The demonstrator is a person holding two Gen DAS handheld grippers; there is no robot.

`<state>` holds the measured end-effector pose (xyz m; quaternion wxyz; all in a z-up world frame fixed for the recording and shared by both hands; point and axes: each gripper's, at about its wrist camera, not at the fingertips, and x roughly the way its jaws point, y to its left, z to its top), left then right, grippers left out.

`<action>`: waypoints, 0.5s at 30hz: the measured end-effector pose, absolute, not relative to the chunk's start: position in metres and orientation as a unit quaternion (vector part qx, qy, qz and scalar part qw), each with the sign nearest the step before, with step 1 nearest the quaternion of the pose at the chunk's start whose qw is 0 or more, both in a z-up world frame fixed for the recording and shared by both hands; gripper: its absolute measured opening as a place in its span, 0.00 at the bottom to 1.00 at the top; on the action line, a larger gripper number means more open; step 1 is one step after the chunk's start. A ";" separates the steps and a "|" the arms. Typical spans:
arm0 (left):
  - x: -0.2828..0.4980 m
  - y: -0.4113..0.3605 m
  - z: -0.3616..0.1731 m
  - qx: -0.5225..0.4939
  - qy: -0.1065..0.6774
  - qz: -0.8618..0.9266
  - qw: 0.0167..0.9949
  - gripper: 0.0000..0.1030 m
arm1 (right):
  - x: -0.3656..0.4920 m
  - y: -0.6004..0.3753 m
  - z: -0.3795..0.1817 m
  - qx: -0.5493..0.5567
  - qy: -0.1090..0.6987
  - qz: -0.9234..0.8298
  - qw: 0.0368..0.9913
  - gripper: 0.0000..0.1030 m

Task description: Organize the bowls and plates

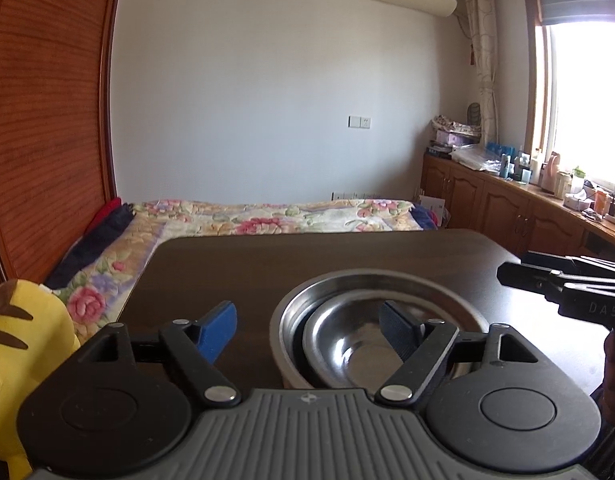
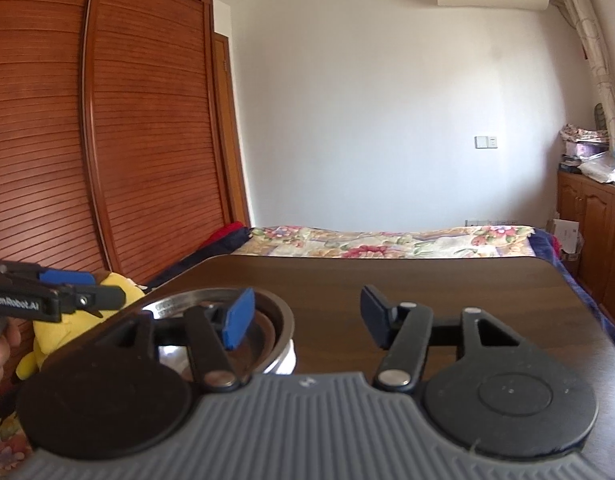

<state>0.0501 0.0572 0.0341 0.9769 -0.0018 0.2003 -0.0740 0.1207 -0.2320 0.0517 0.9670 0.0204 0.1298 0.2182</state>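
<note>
A large steel bowl (image 1: pixel 371 284) stands on the dark wooden table (image 1: pixel 267 260), with a smaller steel bowl (image 1: pixel 347 344) nested inside it, tilted toward its near left side. My left gripper (image 1: pixel 309 330) is open just in front of the stack; its right finger reaches over the inner bowl, its left finger hangs beside the outer rim. In the right wrist view the same stack (image 2: pixel 279 320) sits at the left, partly behind the left finger. My right gripper (image 2: pixel 305 318) is open over bare table, to the right of the bowls, holding nothing.
A yellow plush toy (image 1: pixel 23 344) sits off the table's left edge. Behind the table lies a bed with a floral cover (image 1: pixel 267 216). A wooden wardrobe (image 2: pixel 107 120) stands at the left; cabinets (image 1: pixel 507 200) with clutter line the right wall under a window.
</note>
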 end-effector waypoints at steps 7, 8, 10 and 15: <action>0.030 0.044 0.049 0.009 0.174 -0.071 0.982 0.99 | 0.105 -0.245 0.059 0.023 0.119 0.196 0.973 0.89; 0.028 0.043 0.052 0.009 0.169 -0.071 0.983 1.00 | 0.103 -0.247 0.061 0.025 0.116 0.195 0.974 0.92; 0.026 0.041 0.055 0.003 0.169 -0.076 0.983 1.00 | 0.100 -0.249 0.065 0.022 0.111 0.189 0.975 0.97; 0.022 0.028 0.059 0.015 0.169 -0.070 0.983 1.00 | 0.093 -0.251 0.071 0.016 0.107 0.174 0.979 1.00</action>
